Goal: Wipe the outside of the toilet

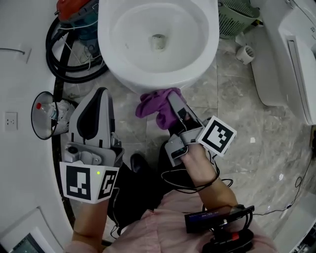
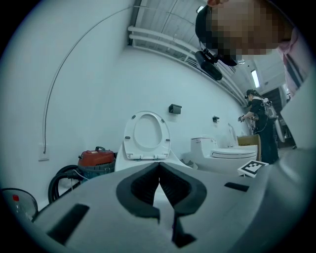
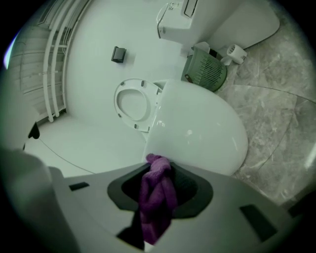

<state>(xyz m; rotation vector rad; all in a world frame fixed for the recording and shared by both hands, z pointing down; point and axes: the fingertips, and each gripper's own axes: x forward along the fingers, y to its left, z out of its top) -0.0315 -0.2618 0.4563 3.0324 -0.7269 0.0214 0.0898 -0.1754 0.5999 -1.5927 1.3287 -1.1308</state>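
Your right tongs (image 1: 171, 100), clamped on the cloth (image 1: 152, 105), face the toilet (image 1: 105, 47) dead ahead; left tongs (image 1: 100, 92), closed and empty, sit farther back.

Bare marble floor (image 1: 256, 133) opens right of the toilet (image 1: 197, 59), a wide lane bounded by a second white fixture (image 1: 284, 64), with a green basket (image 1: 237, 20) and a small white cylinder (image 1: 245, 53) near the back. The left side is tight: a coiled black hose (image 1: 66, 62) and red vacuum (image 1: 74, 9) crowd the gap to the wall (image 1: 19, 69), and a wire bin (image 1: 45, 116) stands just beside the left gripper (image 1: 101, 93). At the bowl's front, the right gripper (image 1: 174, 99), clamped on a purple cloth (image 1: 155, 106), takes the space under the rim.
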